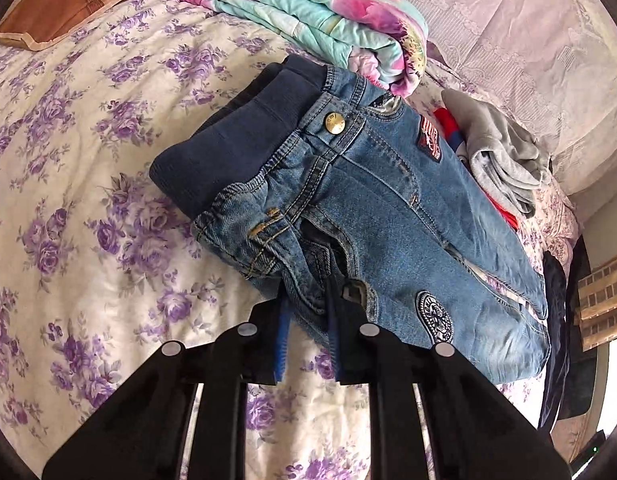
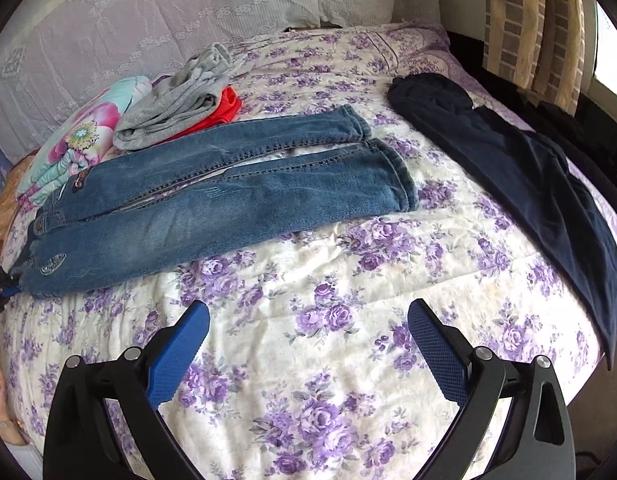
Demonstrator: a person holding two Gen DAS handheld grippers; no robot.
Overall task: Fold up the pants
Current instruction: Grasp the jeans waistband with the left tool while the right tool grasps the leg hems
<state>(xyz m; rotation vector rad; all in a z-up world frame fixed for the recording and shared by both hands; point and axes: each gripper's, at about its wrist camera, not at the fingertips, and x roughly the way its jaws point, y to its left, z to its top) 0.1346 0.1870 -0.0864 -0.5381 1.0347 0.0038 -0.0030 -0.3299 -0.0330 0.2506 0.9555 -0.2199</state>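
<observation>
A pair of small blue jeans [image 1: 372, 208] lies on the floral bed cover [image 1: 68, 208], waistband toward the left wrist camera. My left gripper [image 1: 308, 320] is shut on the jeans at the hip edge near the waistband. In the right wrist view the jeans [image 2: 212, 200] lie flat with both legs stretched to the right. My right gripper [image 2: 308, 344] is open and empty above the bed cover [image 2: 328, 280], short of the jeans' legs. The left gripper's tip shows at the far left edge of that view [image 2: 0, 284].
A folded floral quilt [image 1: 308, 16] and a grey and red clothes pile [image 2: 180, 100] lie behind the jeans. Dark navy pants [image 2: 520, 176] lie spread at the bed's right side. A brown pillow [image 1: 48, 8] sits at the far left. Curtains [image 2: 528, 20] hang at right.
</observation>
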